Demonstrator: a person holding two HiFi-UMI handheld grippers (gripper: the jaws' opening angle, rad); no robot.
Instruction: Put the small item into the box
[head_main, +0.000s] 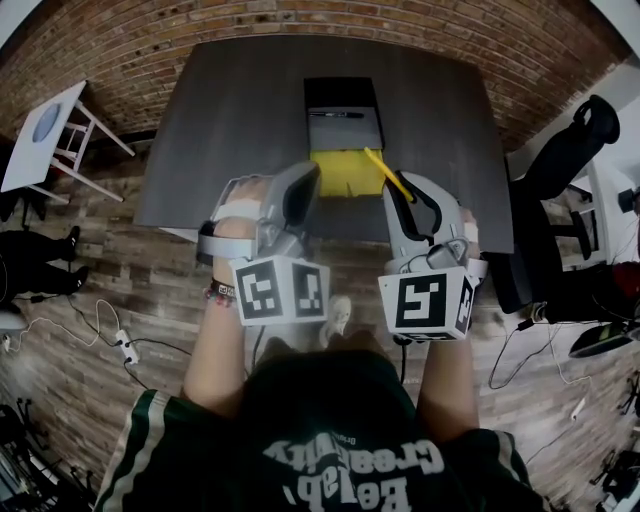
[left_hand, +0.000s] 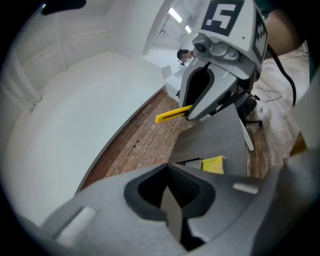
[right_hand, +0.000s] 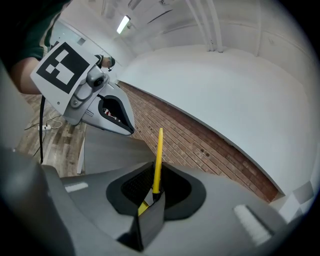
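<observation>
A thin yellow stick-like item (right_hand: 158, 160) stands up from between the jaws of my right gripper (right_hand: 152, 192), which is shut on its lower end. In the head view the yellow item (head_main: 384, 172) slants over the front of the open box (head_main: 343, 130), which has a black lid and a yellow inside and sits mid-table. My right gripper (head_main: 398, 195) hovers just right of the box's yellow part. My left gripper (head_main: 305, 185) hangs just left of it, and its jaws (left_hand: 172, 197) are shut with nothing in them. From the left gripper view the yellow item (left_hand: 172, 115) pokes out of the right gripper (left_hand: 210, 95).
The dark grey table (head_main: 230, 120) stands on a brick-pattern floor. A white side table (head_main: 45, 130) stands at the left and a black office chair (head_main: 570, 150) at the right. Cables (head_main: 120, 345) lie on the floor near the person's feet.
</observation>
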